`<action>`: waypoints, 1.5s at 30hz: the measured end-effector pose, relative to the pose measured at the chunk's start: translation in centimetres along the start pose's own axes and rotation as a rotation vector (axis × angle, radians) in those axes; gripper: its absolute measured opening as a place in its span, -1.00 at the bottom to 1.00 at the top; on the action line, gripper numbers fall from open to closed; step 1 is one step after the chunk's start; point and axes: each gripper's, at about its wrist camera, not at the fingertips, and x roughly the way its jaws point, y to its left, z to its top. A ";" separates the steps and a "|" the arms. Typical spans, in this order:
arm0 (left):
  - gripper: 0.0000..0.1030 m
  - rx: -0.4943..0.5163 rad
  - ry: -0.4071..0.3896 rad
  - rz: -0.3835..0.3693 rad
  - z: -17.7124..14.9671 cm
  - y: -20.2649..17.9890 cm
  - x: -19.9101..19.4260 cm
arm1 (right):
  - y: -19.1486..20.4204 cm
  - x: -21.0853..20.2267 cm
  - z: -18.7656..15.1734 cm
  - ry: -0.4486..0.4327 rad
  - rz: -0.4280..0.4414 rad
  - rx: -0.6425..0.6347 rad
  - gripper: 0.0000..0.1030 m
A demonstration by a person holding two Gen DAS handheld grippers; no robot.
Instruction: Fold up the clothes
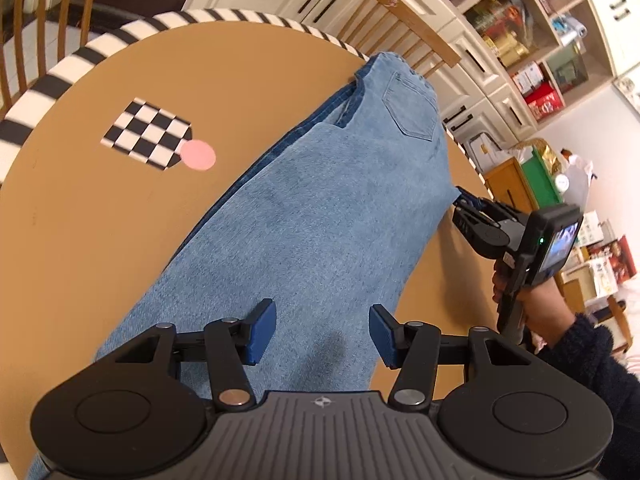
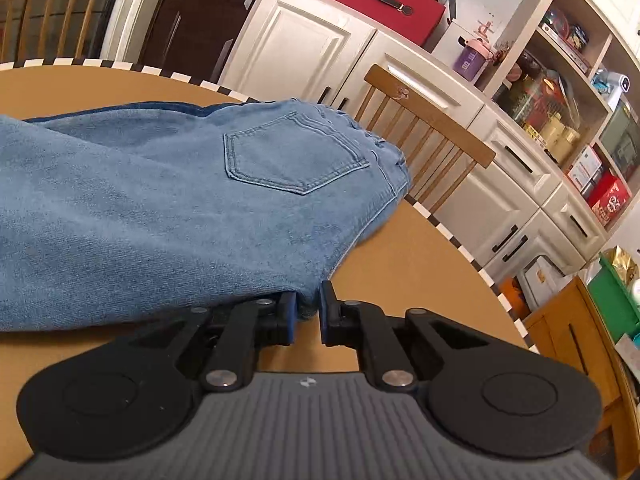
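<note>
Jeans [image 1: 320, 208] lengthwise, waistband far end

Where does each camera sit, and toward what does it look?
Left wrist: on the left gripper, jaws apart, above the jeans; looks down along them over the table; shows the right gripper and a hand.
Right wrist: on the right gripper, low at the jeans' edge, pinching denim; faces the cabinets.
Shared: jeans, table, wooden chair, shelves.

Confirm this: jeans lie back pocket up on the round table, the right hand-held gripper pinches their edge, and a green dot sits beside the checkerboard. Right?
Wrong colour only. The left wrist view shows the dot beside the checkerboard is pink; the rest holds.
</note>
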 end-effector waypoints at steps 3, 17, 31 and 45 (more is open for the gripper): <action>0.06 -0.010 0.018 -0.008 -0.2 0.3 -0.4 | -1.2 0.0 -0.1 0.060 -0.041 0.012 -0.62; 0.14 0.013 -0.007 0.016 -1.3 -0.8 -0.6 | 5.8 1.6 11.1 0.028 0.301 0.458 -0.61; 0.15 -0.010 -0.029 0.008 -2.8 -0.5 -1.5 | 4.2 5.5 12.2 0.093 0.301 0.795 -0.83; 0.23 0.025 -0.056 0.002 -3.6 -1.2 -1.8 | 11.2 1.6 10.2 0.032 0.149 0.427 -0.57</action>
